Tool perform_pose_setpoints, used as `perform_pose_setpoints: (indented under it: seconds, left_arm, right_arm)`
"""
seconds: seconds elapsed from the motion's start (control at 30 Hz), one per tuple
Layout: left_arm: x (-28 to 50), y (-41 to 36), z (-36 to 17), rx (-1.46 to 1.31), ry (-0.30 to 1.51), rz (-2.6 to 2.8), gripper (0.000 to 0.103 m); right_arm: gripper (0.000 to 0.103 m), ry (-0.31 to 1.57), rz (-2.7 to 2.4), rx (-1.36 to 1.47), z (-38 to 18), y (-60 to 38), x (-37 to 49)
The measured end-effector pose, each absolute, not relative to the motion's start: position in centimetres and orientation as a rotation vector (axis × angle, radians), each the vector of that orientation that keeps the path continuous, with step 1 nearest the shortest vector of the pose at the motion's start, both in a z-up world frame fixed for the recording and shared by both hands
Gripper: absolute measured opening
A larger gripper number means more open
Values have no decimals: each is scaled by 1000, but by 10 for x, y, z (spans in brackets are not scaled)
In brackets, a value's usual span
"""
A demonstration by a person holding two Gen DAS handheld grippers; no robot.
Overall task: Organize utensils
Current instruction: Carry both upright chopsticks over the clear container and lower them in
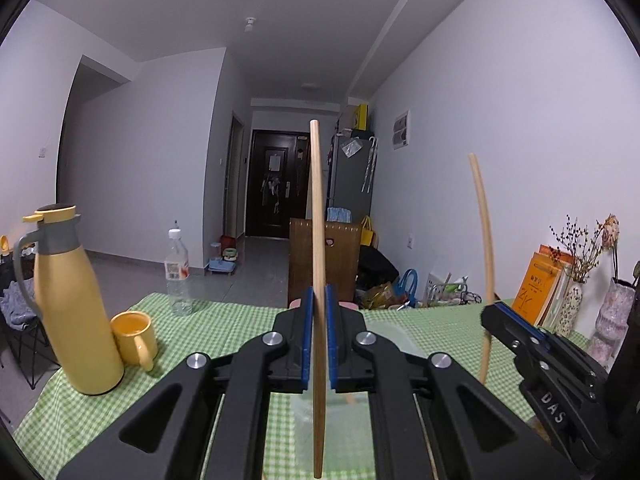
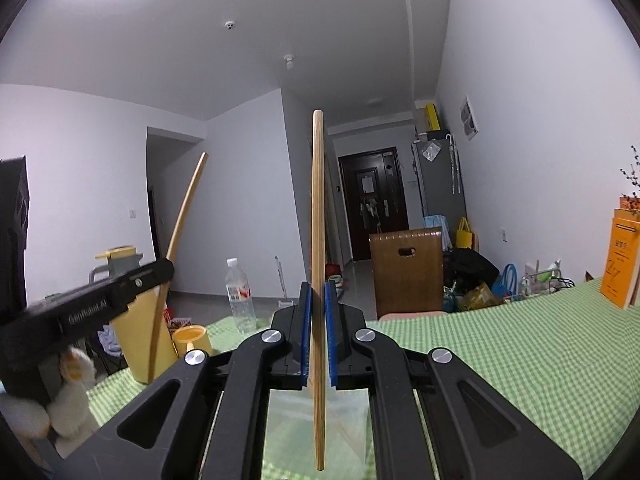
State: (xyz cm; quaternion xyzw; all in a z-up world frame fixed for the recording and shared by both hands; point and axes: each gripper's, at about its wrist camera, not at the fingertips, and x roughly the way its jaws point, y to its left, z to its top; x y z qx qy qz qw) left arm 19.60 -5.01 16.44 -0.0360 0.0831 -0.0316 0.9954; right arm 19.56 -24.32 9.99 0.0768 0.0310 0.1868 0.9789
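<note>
While each chopstick was held upright at frame centre, the left gripper (image 1: 318, 336) was clamped on one chopstick (image 1: 317, 240) and the right gripper (image 2: 318, 336) on another (image 2: 318, 240). Sorting seemed barely begun; a clear container (image 1: 384, 332), possibly the destination, lay below. The mug (image 1: 130, 334) was fully shown only in the left view.

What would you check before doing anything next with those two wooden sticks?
1. Left gripper shut on its chopstick: ok.
2. Right gripper shut on the other chopstick: ok.
3. Both chopsticks roughly upright, apart from each other: ok.
4. Clear plastic container below the left gripper: ok, visible under the jaws.
5. Yellow mug and yellow thermos clear of the chopsticks: ok, off to the side.
6. Lower chopstick tips clear of the container: cannot tell.
</note>
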Motion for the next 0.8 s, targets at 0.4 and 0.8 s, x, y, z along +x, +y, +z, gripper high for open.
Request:
perform_pose_setpoints:
  seconds: [0.4, 0.8]
  left_arm:
    - [241, -58, 174, -112, 124, -95, 4]
    - [289, -48, 132, -144, 155, -105, 4]
  right_arm:
    - [7, 51, 387, 202, 112, -240, 245]
    - [7, 94, 388, 190, 82, -226, 280]
